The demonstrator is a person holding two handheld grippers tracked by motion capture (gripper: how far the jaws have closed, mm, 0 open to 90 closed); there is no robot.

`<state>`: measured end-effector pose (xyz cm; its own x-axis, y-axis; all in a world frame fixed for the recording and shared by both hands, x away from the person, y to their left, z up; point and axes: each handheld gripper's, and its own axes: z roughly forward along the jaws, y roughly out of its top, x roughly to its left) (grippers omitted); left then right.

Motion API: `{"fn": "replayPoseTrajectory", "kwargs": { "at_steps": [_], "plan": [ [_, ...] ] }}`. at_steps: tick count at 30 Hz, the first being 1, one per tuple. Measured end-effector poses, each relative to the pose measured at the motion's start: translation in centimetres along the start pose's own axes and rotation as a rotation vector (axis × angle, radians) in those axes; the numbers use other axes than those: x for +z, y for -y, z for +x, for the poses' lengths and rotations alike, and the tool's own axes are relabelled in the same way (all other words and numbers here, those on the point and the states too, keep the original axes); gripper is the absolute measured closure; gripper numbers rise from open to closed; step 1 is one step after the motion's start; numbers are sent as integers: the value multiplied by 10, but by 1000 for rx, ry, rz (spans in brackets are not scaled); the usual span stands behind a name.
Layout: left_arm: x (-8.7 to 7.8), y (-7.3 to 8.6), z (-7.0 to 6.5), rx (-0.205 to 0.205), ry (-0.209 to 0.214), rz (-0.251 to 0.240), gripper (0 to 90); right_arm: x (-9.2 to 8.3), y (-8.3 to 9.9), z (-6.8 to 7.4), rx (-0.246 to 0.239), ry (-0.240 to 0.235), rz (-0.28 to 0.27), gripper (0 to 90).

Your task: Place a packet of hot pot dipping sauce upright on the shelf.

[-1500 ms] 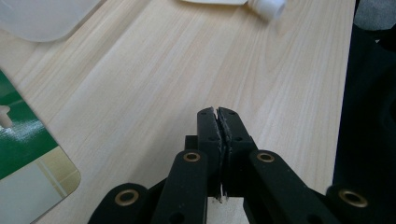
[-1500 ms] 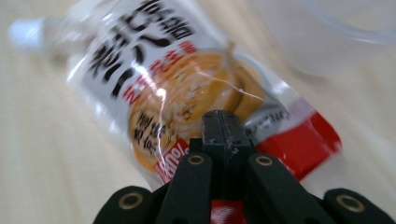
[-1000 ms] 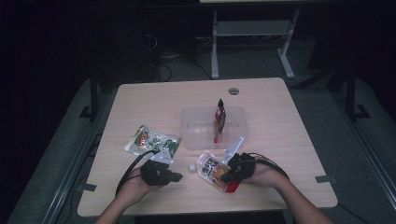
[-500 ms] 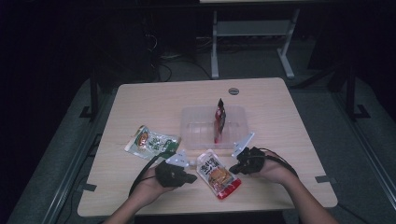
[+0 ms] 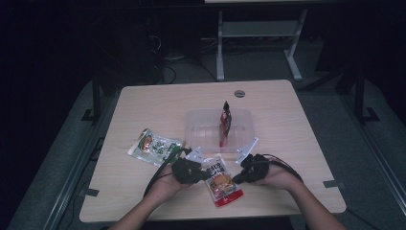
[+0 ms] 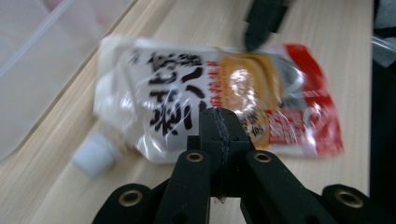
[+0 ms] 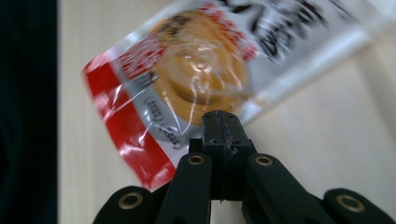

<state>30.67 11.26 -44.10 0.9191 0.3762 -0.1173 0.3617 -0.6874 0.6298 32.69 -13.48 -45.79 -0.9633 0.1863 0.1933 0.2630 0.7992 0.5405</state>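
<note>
High view: I see a pale wooden table [image 5: 143,103] in a dark room, and on it, largest to smallest, a clear plastic tray [image 5: 201,129] near the middle with a dark red packet [image 5: 225,122] standing upright inside, a green snack bag [image 5: 155,146] lying flat to the left of the tray, and a red and white spouted pouch [image 5: 221,179] lying flat near the front edge, just in front of the tray. The pouch sits between my two tools. I judge it light, soft and floppy, with a glossy film that could slip; its firmest places to take hold look like the sealed side edges or the white cap [image 6: 93,154], which points toward the tray. In the left gripper view, the left gripper [image 6: 219,122] has its jaws pressed together with nothing between them, its tip over or against the near edge of the pouch; I cannot tell if it touches. In the right gripper view, the right gripper [image 7: 222,123] is likewise closed and empty, its tip at the pouch's opposite long edge near the red bottom band.
</note>
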Motion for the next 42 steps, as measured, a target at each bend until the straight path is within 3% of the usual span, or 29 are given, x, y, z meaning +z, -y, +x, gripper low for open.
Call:
{"fn": "replayPoseTrajectory", "kwargs": {
  "at_steps": [7,12,17,20,21,24,25,29,34,38,42],
  "plan": [
    [7,4,3,-19,-3,14,899,18,-19,19,-70,-66,-6,900],
    [6,5,4,-29,-7,3,898,30,-32,29,-116,-76,-38,900],
    [5,5,6,-22,-12,10,898,40,-46,35,-160,-59,-75,900],
    [4,6,6,-19,-10,12,898,32,-49,34,-165,-25,-118,900],
    [2,6,5,-8,-9,22,898,27,-48,31,-157,-6,-133,900],
    [2,5,0,-2,1,4,898,5,-37,13,-74,115,-179,900],
    [2,4,-1,8,5,5,898,-1,-32,9,-26,142,-185,900],
    [7,-1,-10,30,16,7,898,-12,-17,-11,72,216,-202,900],
    [11,2,-9,25,7,34,899,-14,-10,-23,142,204,-204,894],
    [14,3,-8,20,-4,58,900,-14,-8,-26,172,177,-206,727],
    [15,4,-7,25,2,81,900,-15,-6,-30,220,110,-236,581]
  ]
}}
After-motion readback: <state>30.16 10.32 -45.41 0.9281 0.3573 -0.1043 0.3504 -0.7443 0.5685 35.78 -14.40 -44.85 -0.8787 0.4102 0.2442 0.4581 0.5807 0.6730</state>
